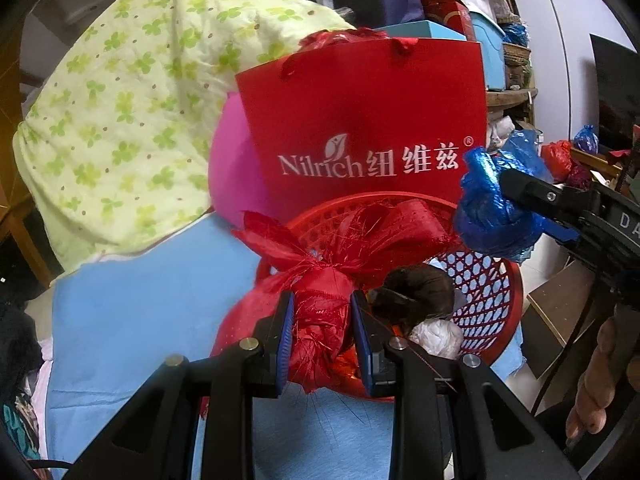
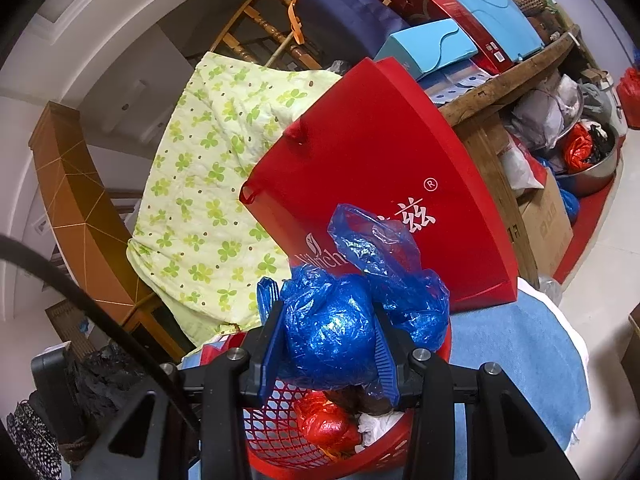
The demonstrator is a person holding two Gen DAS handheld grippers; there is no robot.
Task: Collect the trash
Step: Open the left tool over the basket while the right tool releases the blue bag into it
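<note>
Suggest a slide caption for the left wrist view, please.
Left gripper clamps a red bag over the red basket.

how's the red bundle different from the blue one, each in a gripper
The red bundle is frayed mesh fabric tied at a neck; the blue bundle is smooth, shiny plastic film. Red sits in the left hand-held gripper, blue in the right hand-held gripper. Both are clamped above the red basket.

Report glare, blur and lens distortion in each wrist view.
Left wrist view: fisheye bends the edges, dark vignette in the corners; the red paper gift bag lettering is slightly soft. Right wrist view: the same curved edges; bright highlights glint on the crumpled blue plastic bag; the red mesh plastic basket reads sharply.
</note>
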